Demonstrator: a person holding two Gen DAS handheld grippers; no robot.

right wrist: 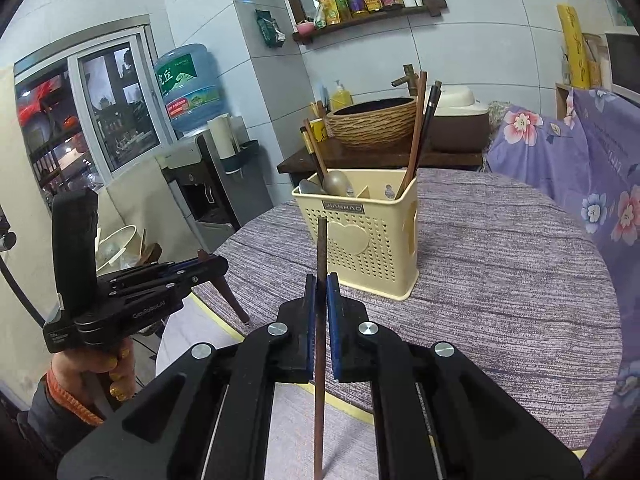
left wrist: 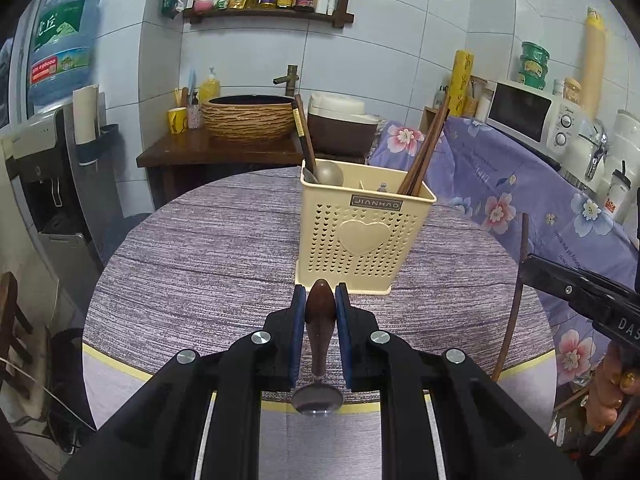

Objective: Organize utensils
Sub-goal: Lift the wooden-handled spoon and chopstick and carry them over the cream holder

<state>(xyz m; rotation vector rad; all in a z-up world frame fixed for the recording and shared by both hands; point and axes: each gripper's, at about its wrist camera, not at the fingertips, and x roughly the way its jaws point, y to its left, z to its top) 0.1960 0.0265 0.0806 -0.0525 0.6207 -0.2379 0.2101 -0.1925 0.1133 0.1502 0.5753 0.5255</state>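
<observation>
Microwave (left wrist: pixel 528 114), water jug (left wrist: pixel 62 48), perhaps a rice cooker (left wrist: pixel 340 120).

On the round table (left wrist: pixel 192 240) the utensil caddy (left wrist: pixel 366 240) stands ahead of my two grippers. In its left compartment sit spoons (left wrist: pixel 330 172); in its right, chopsticks (left wrist: pixel 424 148). Behind the table, a basin (left wrist: pixel 248 116) sits left of a rice cooker (left wrist: pixel 340 124).

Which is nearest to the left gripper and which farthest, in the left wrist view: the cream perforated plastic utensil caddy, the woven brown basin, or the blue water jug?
From the left gripper:
1. Cream perforated plastic utensil caddy, just ahead on the table.
2. Woven brown basin, behind it on the dark wooden counter.
3. Blue water jug, far left, atop the dispenser.
</observation>
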